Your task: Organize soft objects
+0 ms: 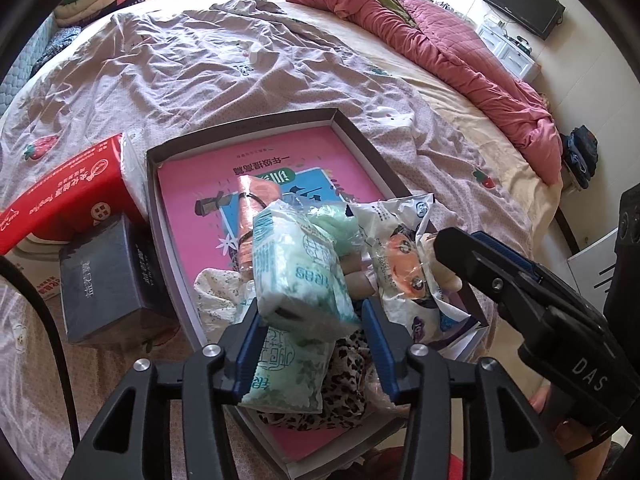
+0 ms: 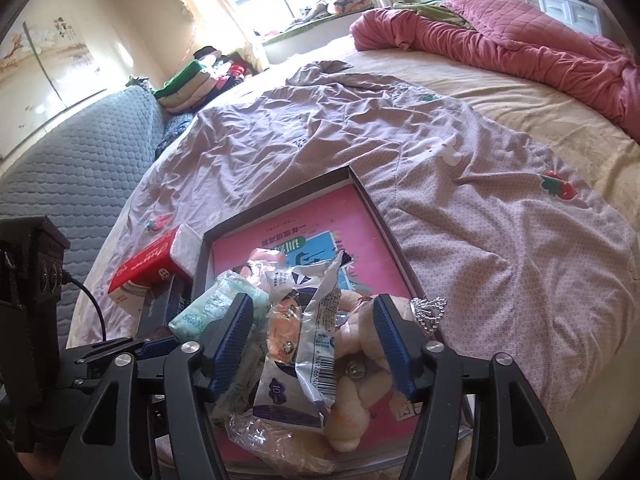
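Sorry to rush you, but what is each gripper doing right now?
Left gripper: open, jaws around the green tissue packet.
Right gripper: open, jaws around the white wrapper and cream plush toy.

bare bedspread [image 1: 224, 80] beyond the tray [image 1: 344, 120], red tissue pack [image 1: 72, 188] and dark box [image 1: 104, 276] crowding its left

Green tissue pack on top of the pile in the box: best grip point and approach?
Take the green tissue pack across its narrow width at the near end, coming from above and from the box's near edge. It lies lengthwise away from the left gripper, tilted on the pile, so its flat long sides face the jaws. Stay off the loose wrapper; it would likely slip.
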Demonstrator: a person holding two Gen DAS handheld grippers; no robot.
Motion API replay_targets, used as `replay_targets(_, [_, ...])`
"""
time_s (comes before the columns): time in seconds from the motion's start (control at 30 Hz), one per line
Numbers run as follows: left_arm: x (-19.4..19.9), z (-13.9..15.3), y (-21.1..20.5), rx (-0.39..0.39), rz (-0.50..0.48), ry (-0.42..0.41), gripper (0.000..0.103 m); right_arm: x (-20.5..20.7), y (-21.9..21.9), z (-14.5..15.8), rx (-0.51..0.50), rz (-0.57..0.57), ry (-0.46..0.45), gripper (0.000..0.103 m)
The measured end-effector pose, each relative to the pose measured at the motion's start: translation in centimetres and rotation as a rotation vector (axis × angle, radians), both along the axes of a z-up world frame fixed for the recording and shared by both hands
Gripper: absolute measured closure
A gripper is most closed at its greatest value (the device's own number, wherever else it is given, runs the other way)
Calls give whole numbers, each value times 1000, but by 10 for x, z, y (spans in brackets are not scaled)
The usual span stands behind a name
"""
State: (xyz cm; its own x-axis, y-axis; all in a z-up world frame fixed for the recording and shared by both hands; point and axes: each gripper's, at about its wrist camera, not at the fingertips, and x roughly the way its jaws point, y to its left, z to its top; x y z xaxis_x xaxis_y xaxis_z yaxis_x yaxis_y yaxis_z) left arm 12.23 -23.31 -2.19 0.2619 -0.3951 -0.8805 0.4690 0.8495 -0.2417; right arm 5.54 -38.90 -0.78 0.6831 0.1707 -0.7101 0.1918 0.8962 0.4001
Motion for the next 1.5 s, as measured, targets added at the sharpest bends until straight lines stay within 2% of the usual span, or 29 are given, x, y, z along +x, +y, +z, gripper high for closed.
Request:
replay_targets(0.17, [-3, 6, 4, -6, 1, -8, 50, -3, 1, 2, -12, -9, 3, 32])
replay_targets(0.43, [-13, 21, 19, 10, 24, -33, 39, -9, 4, 9, -9, -18, 13, 28])
replay_targets(0.57, [-21, 30, 32, 33, 46, -57, 33, -15, 8, 16, -25, -19, 21, 27])
replay_targets(0.67, [-26, 37, 44, 50, 64, -72, 25, -19, 12, 23, -31, -5, 16, 26])
replay_targets(0.97, [-49, 56, 78, 111, 129, -136, 22, -32, 32, 47, -76, 52, -16, 26])
replay_targets(1.17, [-72, 73, 102, 117, 185, -182, 19, -48, 51, 66, -102, 109, -41, 26])
replay_targets(1.27, [-82, 80, 112, 125, 215, -201, 19, -56, 60, 72, -85, 139, -48, 26])
replay_targets(1.5, [-105, 83, 132, 135, 280, -194, 19, -74, 80, 77, -121, 198, -36, 26])
